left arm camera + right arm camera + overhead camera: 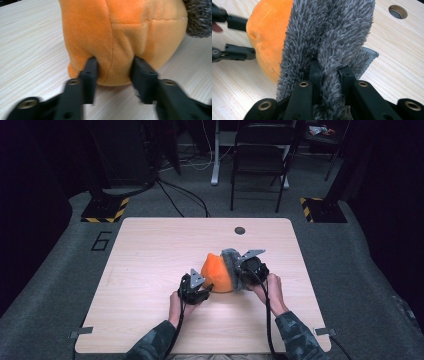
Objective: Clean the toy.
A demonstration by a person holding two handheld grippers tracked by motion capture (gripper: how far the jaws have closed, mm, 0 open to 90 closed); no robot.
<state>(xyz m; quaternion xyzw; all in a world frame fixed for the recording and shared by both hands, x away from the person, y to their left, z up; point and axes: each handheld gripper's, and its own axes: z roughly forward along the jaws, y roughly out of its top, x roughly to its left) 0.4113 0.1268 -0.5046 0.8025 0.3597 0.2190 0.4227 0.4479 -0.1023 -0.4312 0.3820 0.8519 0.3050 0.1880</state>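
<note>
Left hand-held gripper: jaws narrowed onto a pinch of the orange plush, a fold of fabric bulging between them, low on the plush's rounded end and just above the worktop.
Right hand-held gripper: jaws clamped close on a ridge of the grey shaggy trim, the pile squeezed between them.
Where the thing lies: near the middle of the worktop in the high view, slightly toward the person's side, with the orange plush between the two hands and resting on the wood.
Long axis: runs roughly left to right across the person, orange end toward the left hand-held gripper, grey trim toward the right hand-held gripper.
Relation that matters: each gripper grips its own end and faces the other along that axis (the left one's jaws appear at the far side of the plush in the right gripper view), so any pull apart or turn would act straight along the toy's length.
Nearer hand: neither; both are in contact, one at each end.
Likely step in hand: stretching or turning the soft piece between two grips, judging by the opposed holds.
Beyond the plush: a round hole in the worktop, well apart.
</note>
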